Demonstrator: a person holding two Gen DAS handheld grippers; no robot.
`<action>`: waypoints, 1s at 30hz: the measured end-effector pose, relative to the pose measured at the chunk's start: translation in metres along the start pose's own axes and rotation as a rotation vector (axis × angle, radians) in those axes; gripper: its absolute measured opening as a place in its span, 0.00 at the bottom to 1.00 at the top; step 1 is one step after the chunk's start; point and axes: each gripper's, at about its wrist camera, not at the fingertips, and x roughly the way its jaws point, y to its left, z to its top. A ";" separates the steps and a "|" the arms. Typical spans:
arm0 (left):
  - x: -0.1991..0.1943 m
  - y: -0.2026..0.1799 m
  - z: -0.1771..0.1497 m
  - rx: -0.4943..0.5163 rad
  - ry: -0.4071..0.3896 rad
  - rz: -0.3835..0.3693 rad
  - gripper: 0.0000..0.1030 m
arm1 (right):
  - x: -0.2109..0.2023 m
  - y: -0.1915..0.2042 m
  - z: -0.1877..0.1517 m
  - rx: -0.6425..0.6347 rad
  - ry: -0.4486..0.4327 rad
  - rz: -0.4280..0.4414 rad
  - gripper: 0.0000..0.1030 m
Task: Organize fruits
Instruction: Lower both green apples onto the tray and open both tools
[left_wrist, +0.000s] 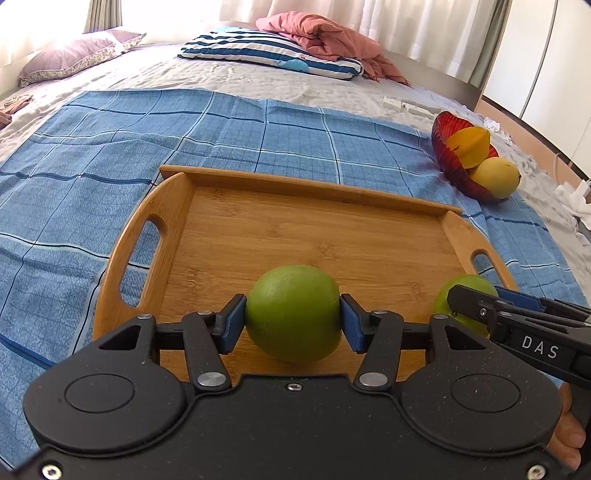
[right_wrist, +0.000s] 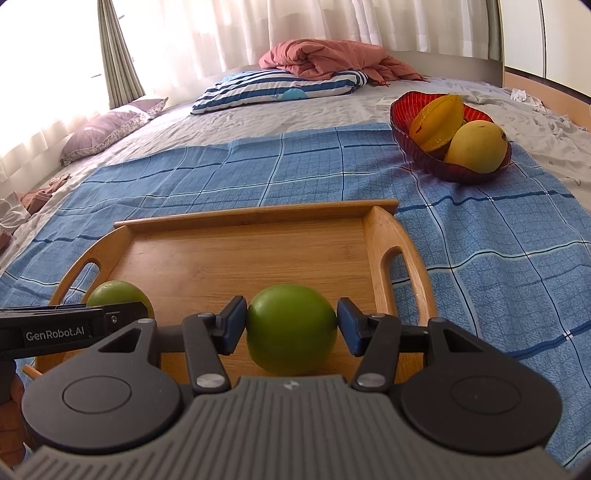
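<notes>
My left gripper (left_wrist: 292, 320) is shut on a green fruit (left_wrist: 292, 312) and holds it over the near edge of a wooden tray (left_wrist: 295, 229). My right gripper (right_wrist: 291, 325) is shut on a second green fruit (right_wrist: 291, 328) over the same tray (right_wrist: 251, 254), near its right side. Each gripper's fruit also shows in the other view: the right one in the left wrist view (left_wrist: 448, 299), the left one in the right wrist view (right_wrist: 118, 295). A red bowl (right_wrist: 402, 122) at the far right holds a starfruit (right_wrist: 439, 118) and a yellow mango (right_wrist: 476, 147).
The tray lies on a blue checked cloth (left_wrist: 110, 147) spread over a bed. A striped pillow (left_wrist: 266, 51), a pink blanket (left_wrist: 325, 37) and a purple pillow (left_wrist: 74, 55) lie at the far end. White boxes (left_wrist: 406, 105) lie beyond the bowl (left_wrist: 443, 147).
</notes>
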 end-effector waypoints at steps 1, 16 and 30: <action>0.000 0.000 0.000 0.000 0.000 -0.001 0.51 | 0.000 0.001 -0.001 -0.004 -0.001 -0.002 0.56; -0.006 -0.007 -0.010 0.045 0.003 0.017 0.58 | -0.008 0.009 -0.008 -0.081 -0.011 -0.022 0.60; -0.027 -0.004 -0.026 0.059 -0.050 0.019 0.76 | -0.019 0.011 -0.019 -0.108 -0.041 -0.014 0.75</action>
